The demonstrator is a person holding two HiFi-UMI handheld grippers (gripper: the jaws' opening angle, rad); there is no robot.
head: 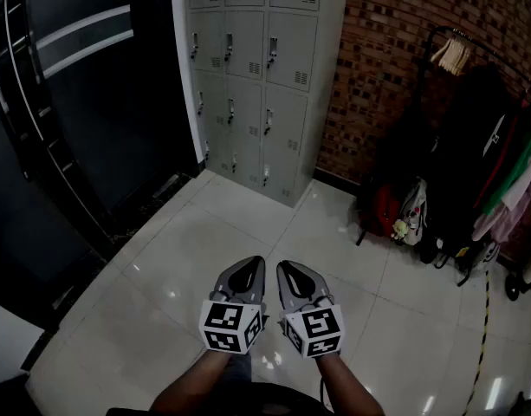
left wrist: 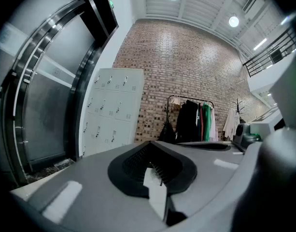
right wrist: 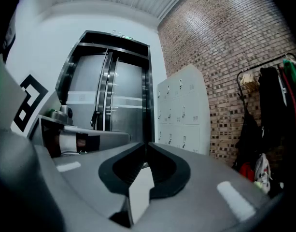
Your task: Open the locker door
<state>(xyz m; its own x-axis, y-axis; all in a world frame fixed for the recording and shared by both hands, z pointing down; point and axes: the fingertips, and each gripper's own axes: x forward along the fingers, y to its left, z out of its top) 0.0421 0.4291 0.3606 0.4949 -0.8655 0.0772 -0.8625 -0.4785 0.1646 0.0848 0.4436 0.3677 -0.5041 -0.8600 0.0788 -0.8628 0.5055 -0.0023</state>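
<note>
Left tongs (head: 251,265) and right tongs (head: 288,269) are both closed together and empty, held low over the tiled floor (head: 204,258). Locker bank (head: 248,76) stands well ahead against the brick wall (head: 395,68). Grey metal doors (head: 293,55) each have a vent and a small latch handle (head: 268,121) near the left edge. They're probably thin, stiff sheet steel with a light swing, so pinch the handle, not the slick face.

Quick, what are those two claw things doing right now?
Left gripper: closed, holding nothing.
Right gripper: closed, holding nothing.
</note>
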